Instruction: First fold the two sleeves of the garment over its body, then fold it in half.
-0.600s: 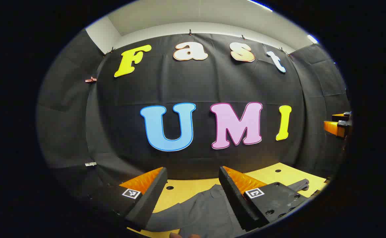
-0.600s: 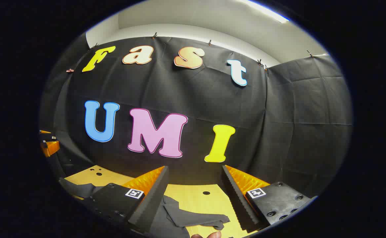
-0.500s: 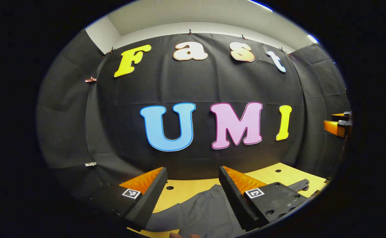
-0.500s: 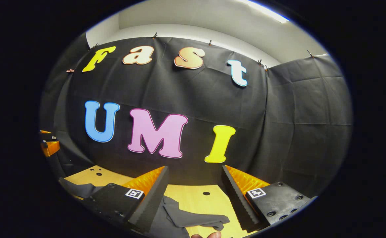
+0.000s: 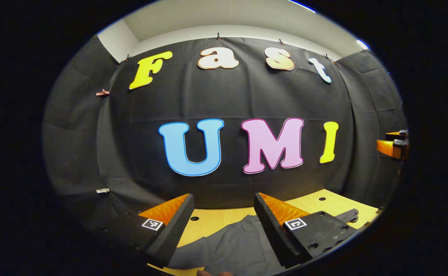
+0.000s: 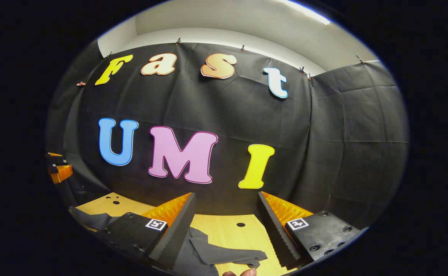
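Observation:
A dark grey garment (image 5: 228, 249) lies flat on the yellow wooden table (image 5: 216, 218), low in the left gripper view, its collar toward the far wall. My left gripper (image 5: 223, 201) hangs open above it with nothing between its fingers. A sleeve (image 5: 348, 214) shows to the right of that gripper. In the right gripper view a sleeve (image 6: 224, 253) of the garment lies crumpled on the table (image 6: 231, 230) below my right gripper (image 6: 226, 199), which is open and holds nothing. Each gripper also shows at the edge of the other's view: the right one (image 5: 394, 145) and the left one (image 6: 57, 168).
The black cloth wall (image 5: 224, 96) stands just beyond the table's far edge. Small round holes (image 6: 241, 224) dot the tabletop. A fingertip (image 6: 239, 273) shows at the bottom of the right gripper view.
Both views have shifted very slightly, a small drift of the hands. The garment has not moved and both grippers stay open.

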Available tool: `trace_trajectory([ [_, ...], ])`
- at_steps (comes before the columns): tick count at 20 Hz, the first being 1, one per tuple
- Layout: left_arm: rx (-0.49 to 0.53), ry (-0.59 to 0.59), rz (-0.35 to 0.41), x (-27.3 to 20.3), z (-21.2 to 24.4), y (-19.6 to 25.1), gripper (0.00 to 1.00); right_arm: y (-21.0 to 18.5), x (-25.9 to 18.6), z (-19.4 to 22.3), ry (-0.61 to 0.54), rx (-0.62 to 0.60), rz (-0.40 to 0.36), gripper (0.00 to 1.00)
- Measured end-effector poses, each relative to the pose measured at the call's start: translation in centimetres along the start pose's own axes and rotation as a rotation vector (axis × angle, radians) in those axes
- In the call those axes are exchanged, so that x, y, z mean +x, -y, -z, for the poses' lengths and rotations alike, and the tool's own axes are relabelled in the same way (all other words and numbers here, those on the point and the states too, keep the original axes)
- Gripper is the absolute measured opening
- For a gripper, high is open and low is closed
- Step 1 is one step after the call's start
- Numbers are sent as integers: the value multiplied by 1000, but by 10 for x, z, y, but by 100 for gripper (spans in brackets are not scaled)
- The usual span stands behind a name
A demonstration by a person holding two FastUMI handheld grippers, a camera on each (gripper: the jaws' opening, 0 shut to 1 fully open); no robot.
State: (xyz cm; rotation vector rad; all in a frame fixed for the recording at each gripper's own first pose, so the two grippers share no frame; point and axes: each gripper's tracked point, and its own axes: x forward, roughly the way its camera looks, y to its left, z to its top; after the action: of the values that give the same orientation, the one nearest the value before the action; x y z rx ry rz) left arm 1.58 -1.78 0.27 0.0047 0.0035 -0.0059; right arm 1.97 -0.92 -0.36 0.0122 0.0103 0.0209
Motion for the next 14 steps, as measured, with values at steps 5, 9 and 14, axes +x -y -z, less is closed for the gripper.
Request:
trace_trajectory([
  [5,11,-1,2,7,-3,6,99,2,6,3,-8,1,-8,97],
  [9,10,-6,10,12,-1,13,99,9,11,14,-30,-5,1,97],
  [14,7,-20,10,19,4,24,99,25,21,42,-88,21,3,97],
])
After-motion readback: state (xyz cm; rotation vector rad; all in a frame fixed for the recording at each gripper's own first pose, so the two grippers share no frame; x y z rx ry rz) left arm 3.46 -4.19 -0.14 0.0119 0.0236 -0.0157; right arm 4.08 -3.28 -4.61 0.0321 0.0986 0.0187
